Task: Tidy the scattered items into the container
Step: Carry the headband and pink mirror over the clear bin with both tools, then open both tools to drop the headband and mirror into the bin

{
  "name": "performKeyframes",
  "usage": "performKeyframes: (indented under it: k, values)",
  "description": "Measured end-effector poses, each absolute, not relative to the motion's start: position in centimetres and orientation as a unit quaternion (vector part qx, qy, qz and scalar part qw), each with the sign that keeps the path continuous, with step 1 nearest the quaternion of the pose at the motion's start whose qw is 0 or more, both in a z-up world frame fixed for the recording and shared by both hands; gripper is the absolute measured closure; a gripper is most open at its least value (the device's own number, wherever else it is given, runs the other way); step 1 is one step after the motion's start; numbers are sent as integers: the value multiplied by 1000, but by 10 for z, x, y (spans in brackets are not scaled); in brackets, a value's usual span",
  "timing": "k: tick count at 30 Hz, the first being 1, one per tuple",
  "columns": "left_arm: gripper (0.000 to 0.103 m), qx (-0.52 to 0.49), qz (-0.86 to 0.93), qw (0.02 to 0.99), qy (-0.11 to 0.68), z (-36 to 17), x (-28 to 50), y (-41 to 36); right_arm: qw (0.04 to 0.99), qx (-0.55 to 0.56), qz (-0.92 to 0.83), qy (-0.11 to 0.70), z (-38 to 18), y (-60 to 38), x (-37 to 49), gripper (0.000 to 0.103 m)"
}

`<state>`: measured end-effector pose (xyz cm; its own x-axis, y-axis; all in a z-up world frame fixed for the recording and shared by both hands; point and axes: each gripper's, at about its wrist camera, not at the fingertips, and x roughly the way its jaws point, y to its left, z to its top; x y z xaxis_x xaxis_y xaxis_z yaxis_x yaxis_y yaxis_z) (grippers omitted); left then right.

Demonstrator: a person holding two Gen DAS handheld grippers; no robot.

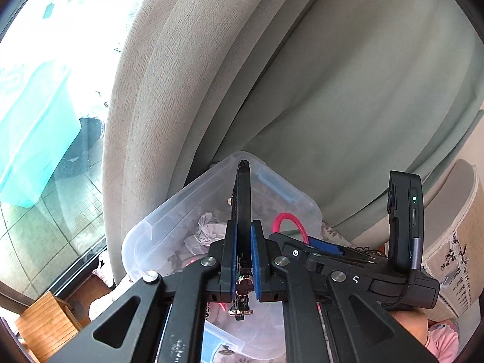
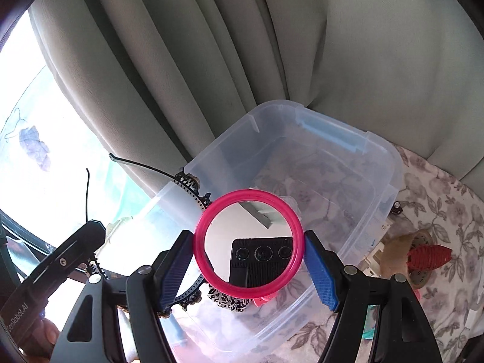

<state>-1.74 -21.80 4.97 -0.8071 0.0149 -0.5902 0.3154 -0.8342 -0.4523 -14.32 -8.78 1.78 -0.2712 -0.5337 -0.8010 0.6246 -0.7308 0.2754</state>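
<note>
Before grey curtains [image 2: 211,45], one clear container [image 2: 378,163]; left hand-held gripper [image 1: 243,260] clamped on one black headband [image 1: 243,190], right hand-held gripper [image 2: 248,264] on one pink-rimmed mirror [image 2: 248,243].

"5" on right claw [image 1: 357,278]

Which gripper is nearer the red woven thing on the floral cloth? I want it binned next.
Right, probably. The right gripper, clamping the pink-rimmed mirror over the clear container, has the red woven thing just beside its right finger. The left gripper, holding a black headband, works at the container's opposite side.
</note>
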Motion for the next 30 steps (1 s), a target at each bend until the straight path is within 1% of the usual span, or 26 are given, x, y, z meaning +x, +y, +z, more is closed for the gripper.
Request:
performKeyframes:
  k: [9, 14, 25, 30]
  values:
    - [95, 330, -899, 85, 276, 28, -32, -224, 356, 499, -787, 67, -6, -97, -145, 28]
    - [94, 344, -895, 86, 271, 15, -41, -219, 353, 503, -786, 74, -10, -98, -146, 28]
    - [94, 358, -891, 89, 264, 6, -49, -220, 349, 506, -784, 81, -14, -98, -149, 27]
    - [92, 363, -889, 90, 264, 3, -48, -219, 347, 504, -786, 88, -14, -98, -150, 27]
